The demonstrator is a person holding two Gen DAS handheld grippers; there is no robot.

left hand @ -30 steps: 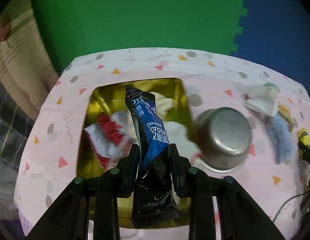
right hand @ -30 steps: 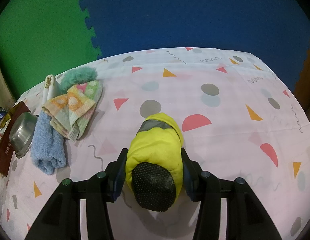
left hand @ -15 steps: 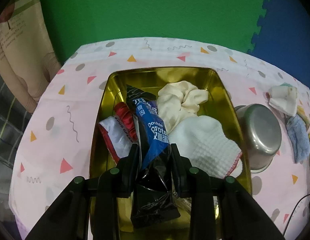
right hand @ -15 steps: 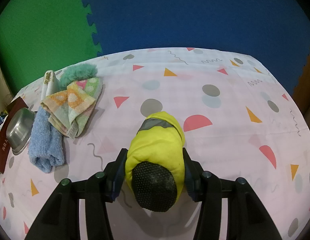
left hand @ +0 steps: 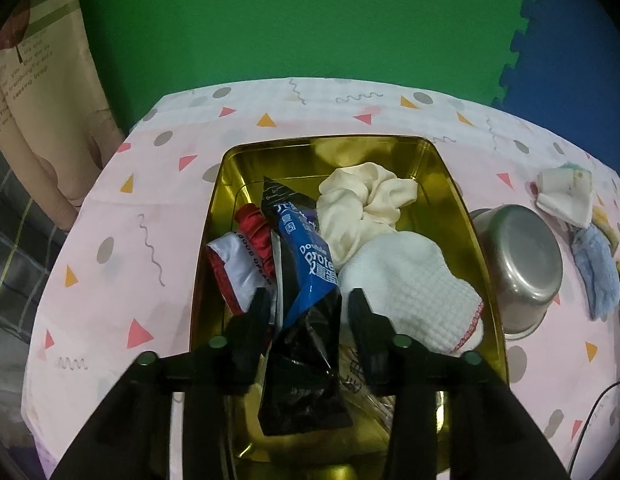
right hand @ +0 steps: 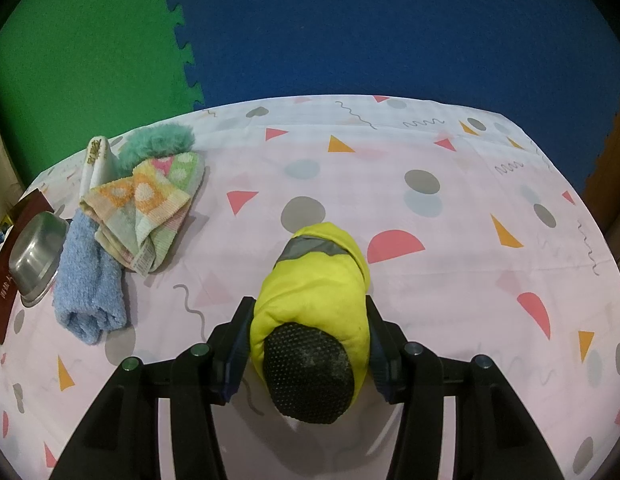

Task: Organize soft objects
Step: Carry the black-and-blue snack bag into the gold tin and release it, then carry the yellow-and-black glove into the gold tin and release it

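Tin (left hand: 214, 240) at the table's left edge already held cloths; left gripper (left hand: 306, 312) jaws were opening off the pouch (left hand: 310, 264) over it. Right gripper (right hand: 310, 316) clamped the glove (right hand: 313, 280). Towels (right hand: 142, 208) lay unsorted.

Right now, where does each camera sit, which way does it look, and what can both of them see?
Left wrist: sits on the left hand-held gripper, looking steeply down into the gold tin; its two black fingers are opening, with the blue-black snack packet between them.
Right wrist: sits on the right hand-held gripper, looking down across the pink tablecloth; its fingers press on a yellow glove.
Shared: the steel bowl, the blue fluffy cloth, and the tablecloth.
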